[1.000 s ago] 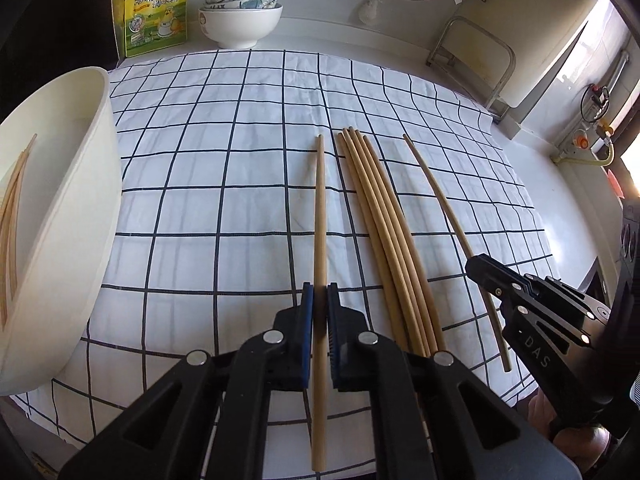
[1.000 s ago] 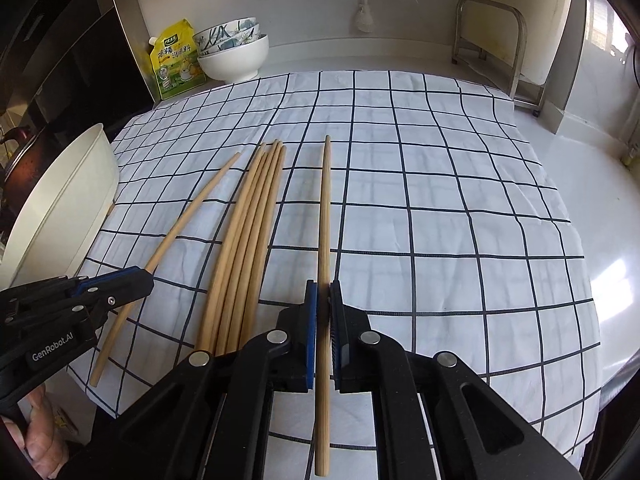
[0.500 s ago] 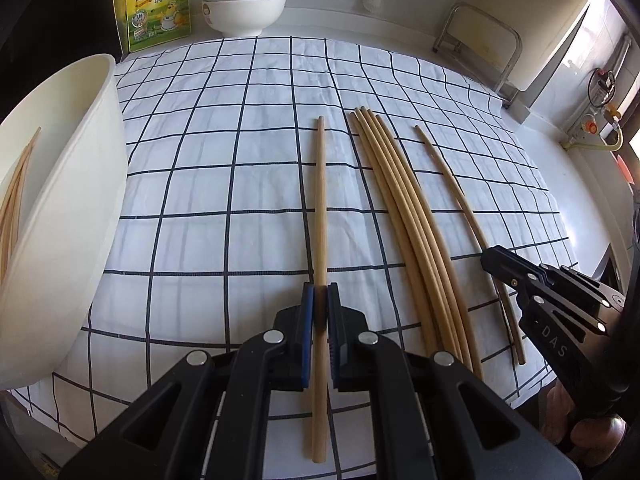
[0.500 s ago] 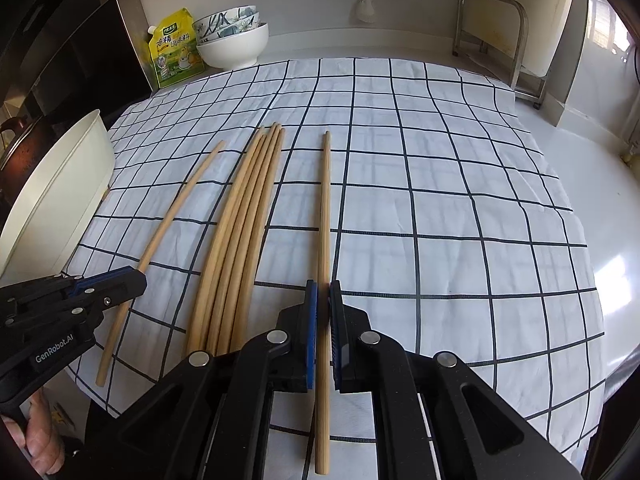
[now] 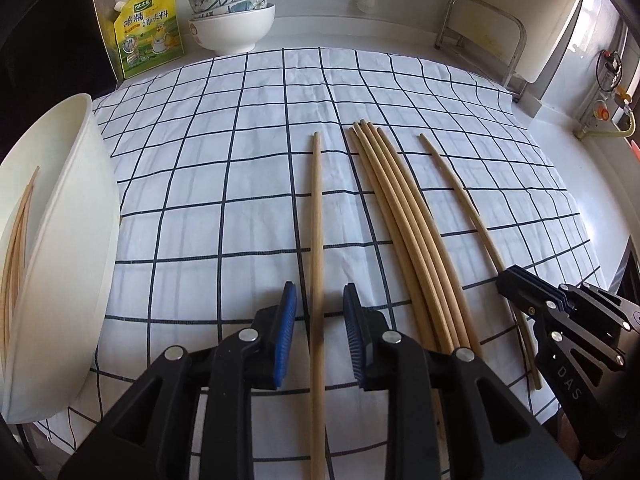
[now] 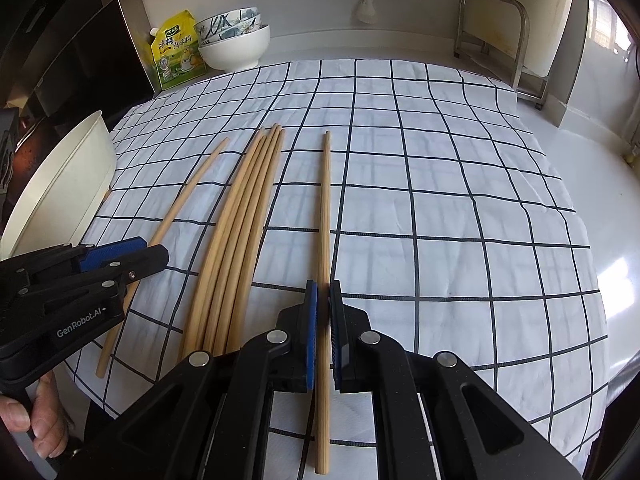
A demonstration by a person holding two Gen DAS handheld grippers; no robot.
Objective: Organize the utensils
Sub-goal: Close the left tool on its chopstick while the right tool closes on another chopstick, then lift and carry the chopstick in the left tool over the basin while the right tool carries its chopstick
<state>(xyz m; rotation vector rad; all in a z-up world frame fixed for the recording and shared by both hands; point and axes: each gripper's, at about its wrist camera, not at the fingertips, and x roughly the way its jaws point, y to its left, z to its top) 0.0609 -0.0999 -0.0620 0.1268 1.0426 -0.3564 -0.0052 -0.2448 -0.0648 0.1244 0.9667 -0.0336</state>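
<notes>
Wooden chopsticks lie lengthwise on a black-checked white cloth [image 5: 224,184]. My left gripper [image 5: 318,300] is over the near part of a single chopstick [image 5: 317,216]; its jaws are opening, and the stick lies loose between the blue pads [image 5: 286,320] without touching them. A bundle of several chopsticks [image 5: 404,216] lies just to the right. My right gripper [image 6: 323,292] is shut on another single chopstick [image 6: 325,208], which stretches away along the cloth. A large white bowl [image 5: 80,216] at the left edge holds a few thin sticks [image 5: 16,240].
At the back stand a yellow seasoning pouch [image 5: 148,36] and stacked bowls [image 5: 232,20]. A metal rack [image 6: 496,28] sits at the back right. The cloth ends near me at the counter edge. A person's hand [image 6: 40,428] holds the left gripper.
The left gripper's jaws, shut on the single chopstick before, have parted and the stick now lies free between them. The left gripper also dipped a little. The right gripper kept still.
</notes>
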